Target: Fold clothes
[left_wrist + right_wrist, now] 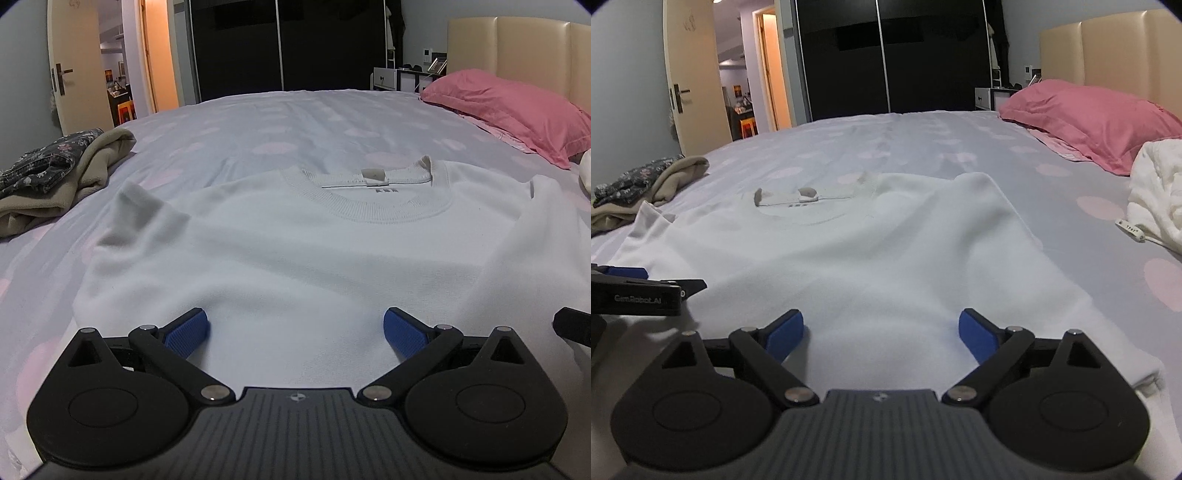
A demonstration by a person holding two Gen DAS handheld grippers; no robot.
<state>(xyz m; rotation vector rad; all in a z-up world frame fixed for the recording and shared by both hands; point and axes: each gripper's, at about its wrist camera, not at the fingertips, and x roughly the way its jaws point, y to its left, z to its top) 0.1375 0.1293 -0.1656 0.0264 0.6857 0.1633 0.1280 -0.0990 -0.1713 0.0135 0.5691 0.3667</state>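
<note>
A white crew-neck T-shirt (295,240) lies spread front-up across the middle of both frames on the bed sheet (277,122), collar toward the top of the frame, hem toward the cameras. The left gripper (296,334) sits at the bottom centre of its view with its blue pads spread wide, holding nothing; the cloth of the lower shirt lies between and below them. The right gripper (881,336) is likewise spread and empty at the bottom centre of its view, over the shirt's lower right part.

Judging from this, the fold itself is not yet begun: the shirt is laid out and both tools are poised near the hem. The next move probably calls for each gripper to close on a hem corner or side edge, then carry it over.

Edges: in the right view the shirt's right side edge runs from upper centre down to lower right, with a doubled hem corner at lower right. In the left view, the left sleeve (140,206) is rumpled at centre left and may need flattening.

Room: open sheet lies beyond the collar. A pile of folded clothes (55,177) sits at left, a pink pillow (517,107) at upper right, and a white garment (1160,192) at the right edge, all apart from the shirt.
</note>
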